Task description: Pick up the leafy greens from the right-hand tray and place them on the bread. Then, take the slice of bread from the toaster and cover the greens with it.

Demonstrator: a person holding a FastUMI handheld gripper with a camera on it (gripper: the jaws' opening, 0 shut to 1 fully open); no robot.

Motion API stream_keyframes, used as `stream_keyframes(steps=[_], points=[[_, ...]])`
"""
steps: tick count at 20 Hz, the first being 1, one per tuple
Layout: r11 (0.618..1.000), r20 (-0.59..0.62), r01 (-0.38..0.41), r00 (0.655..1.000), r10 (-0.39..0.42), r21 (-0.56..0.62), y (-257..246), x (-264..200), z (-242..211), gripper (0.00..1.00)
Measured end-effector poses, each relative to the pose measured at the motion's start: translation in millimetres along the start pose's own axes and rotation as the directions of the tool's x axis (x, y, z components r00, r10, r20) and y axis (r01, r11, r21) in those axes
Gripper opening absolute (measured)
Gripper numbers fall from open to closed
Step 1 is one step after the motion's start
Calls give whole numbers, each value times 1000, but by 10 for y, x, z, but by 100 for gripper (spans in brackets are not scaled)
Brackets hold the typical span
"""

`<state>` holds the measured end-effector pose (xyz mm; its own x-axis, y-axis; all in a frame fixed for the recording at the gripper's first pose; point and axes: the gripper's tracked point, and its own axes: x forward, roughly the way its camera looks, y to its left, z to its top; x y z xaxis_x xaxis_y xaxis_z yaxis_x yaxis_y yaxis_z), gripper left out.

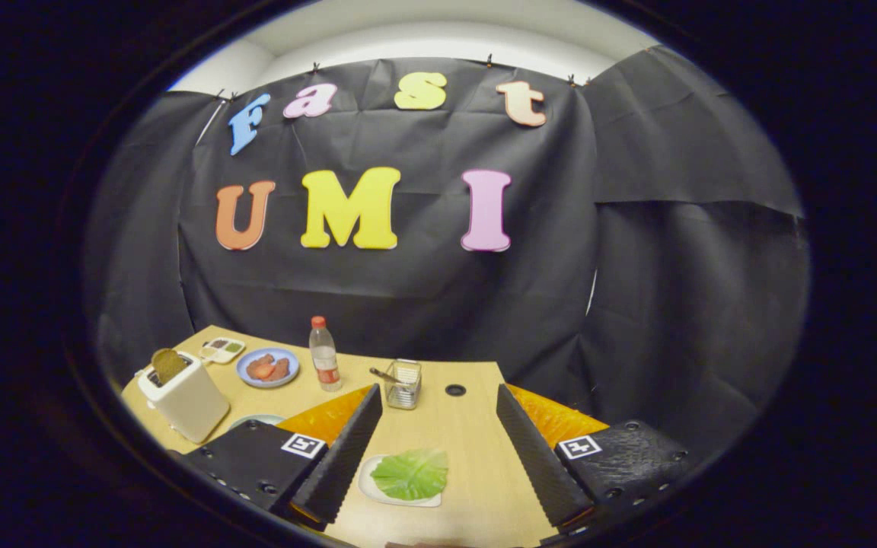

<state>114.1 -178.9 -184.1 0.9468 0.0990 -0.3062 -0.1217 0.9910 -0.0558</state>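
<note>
Gripper (438, 449) held above the table (476, 457), fingers spread wide, nothing between the pads. Ridged black fingers (343, 449), orange bodies behind them

Greens (410, 473) lie between the fingers, nearer the left one, on a small white tray (368, 481) that shows at the leaf's left and lower edges. Leaf flat, pale green, veined, wavy rim. Covers most of the tray

Judgement on handling: very light, limp, thin; tears or creases easily if pinched hard. Will flop once lifted and could slide off smooth pads, though the ridges should help. Best hold looks like the raised right edge of the leaf, where it stands clear of the tray, or a pinch across the centre rib. A flat approach risks scraping the tray instead of catching the leaf

Beyond the left finger, well off: cream toaster (187, 399), boxy, smooth, a browned bread slice (169, 364) standing up out of its slot. Slice looks stiff and dry, easy to nip by the top edge

Just beyond the fingertips, a clear square holder (403, 384) with a utensil in it. Left of that a plastic bottle (323, 355), red cap. Farther left a blue plate (267, 367) with reddish pieces, and a small divided dish (222, 349)

Rim of another plate (256, 418) peeps out beside the left finger's body; cannot tell what is on it

Table is light wood grain, smooth, with a dark cable hole (455, 390)
</note>
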Motion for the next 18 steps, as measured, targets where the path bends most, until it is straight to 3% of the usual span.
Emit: stream_keyframes(steps=[6,9,18], points=[[997,-180,-81,980,82,10,-53,738,-821,95],[997,-257,-76,963,80,27,-103,1048,-1172,95],[992,-495,-88,860,121,89,-25,1500,-2032,87]])
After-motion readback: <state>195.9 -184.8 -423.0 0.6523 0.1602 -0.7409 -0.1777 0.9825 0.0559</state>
